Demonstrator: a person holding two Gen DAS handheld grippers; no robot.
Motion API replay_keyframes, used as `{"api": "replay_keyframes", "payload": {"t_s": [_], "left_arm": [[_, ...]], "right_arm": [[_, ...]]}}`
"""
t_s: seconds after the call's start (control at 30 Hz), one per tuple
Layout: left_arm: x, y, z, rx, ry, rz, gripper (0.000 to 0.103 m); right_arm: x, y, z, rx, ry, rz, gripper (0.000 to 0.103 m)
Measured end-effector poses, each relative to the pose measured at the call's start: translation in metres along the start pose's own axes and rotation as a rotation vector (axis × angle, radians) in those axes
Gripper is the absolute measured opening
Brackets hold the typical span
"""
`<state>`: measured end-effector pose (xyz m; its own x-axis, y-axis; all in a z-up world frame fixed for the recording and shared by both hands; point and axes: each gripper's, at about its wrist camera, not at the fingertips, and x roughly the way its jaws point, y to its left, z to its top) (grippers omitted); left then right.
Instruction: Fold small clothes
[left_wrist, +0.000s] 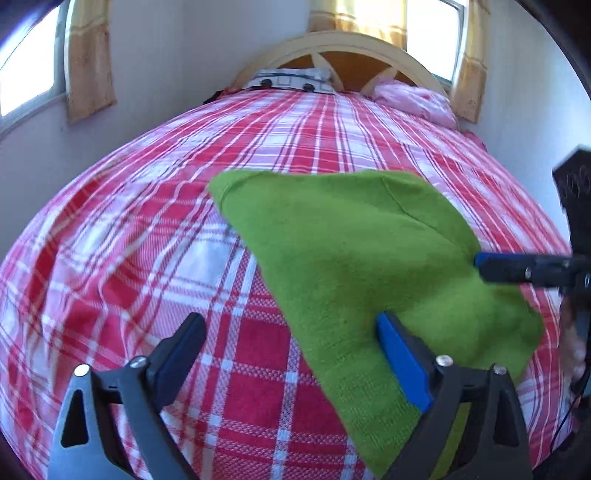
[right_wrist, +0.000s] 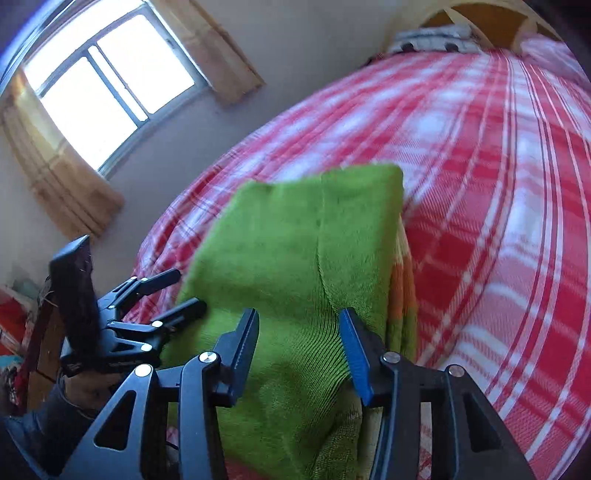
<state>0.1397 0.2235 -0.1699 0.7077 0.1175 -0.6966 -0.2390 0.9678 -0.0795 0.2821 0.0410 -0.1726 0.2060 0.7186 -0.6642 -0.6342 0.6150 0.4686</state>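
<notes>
A folded green knitted garment lies on the red and white checked bedspread. My left gripper stands wide open at its near left edge. Its blue pad rests against the cloth and its black finger is over bare bedspread. In the right wrist view the garment shows orange and yellow stripes along its right edge. My right gripper is open, with knit lying between its fingers and not pinched. The left gripper shows open at the garment's left edge.
A wooden headboard with a patterned pillow and a pink pillow ends the bed. Curtained windows and a wall run along its left side. A hand in a dark sleeve holds the left gripper.
</notes>
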Motion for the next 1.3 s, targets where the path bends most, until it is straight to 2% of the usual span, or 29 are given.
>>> {"api": "replay_keyframes", "payload": {"t_s": [0.1, 0.17, 0.27, 0.33, 0.37, 0.53, 0.67, 0.97, 1.3], "left_arm": [[0.003, 0.004, -0.004, -0.018, -0.008, 0.004, 0.103], [0.001, 0.009, -0.005, -0.060, 0.000, -0.022, 0.103], [-0.015, 0.005, -0.007, -0.065, -0.004, -0.017, 0.103], [-0.031, -0.003, -0.007, -0.023, -0.037, -0.011, 0.103], [-0.039, -0.006, -0.007, -0.006, -0.056, -0.006, 0.103], [-0.072, -0.018, 0.005, 0.012, -0.143, -0.044, 0.103], [-0.092, -0.024, 0.011, 0.022, -0.196, -0.068, 0.103], [-0.110, -0.029, 0.015, 0.039, -0.246, -0.078, 0.103], [-0.114, -0.032, 0.014, 0.040, -0.250, -0.080, 0.103]], "right_arm": [[0.001, -0.003, 0.000, 0.005, -0.014, -0.001, 0.047], [0.001, -0.001, -0.001, -0.002, -0.020, -0.014, 0.047], [-0.014, 0.011, -0.008, 0.024, -0.064, -0.046, 0.049], [-0.036, 0.026, -0.014, -0.003, -0.135, -0.122, 0.063], [-0.045, 0.033, -0.019, -0.026, -0.168, -0.163, 0.065], [-0.087, 0.068, -0.034, -0.117, -0.294, -0.284, 0.066], [-0.105, 0.087, -0.040, -0.163, -0.338, -0.347, 0.066], [-0.136, 0.104, -0.047, -0.186, -0.418, -0.354, 0.067], [-0.131, 0.107, -0.050, -0.181, -0.412, -0.350, 0.068]]}}
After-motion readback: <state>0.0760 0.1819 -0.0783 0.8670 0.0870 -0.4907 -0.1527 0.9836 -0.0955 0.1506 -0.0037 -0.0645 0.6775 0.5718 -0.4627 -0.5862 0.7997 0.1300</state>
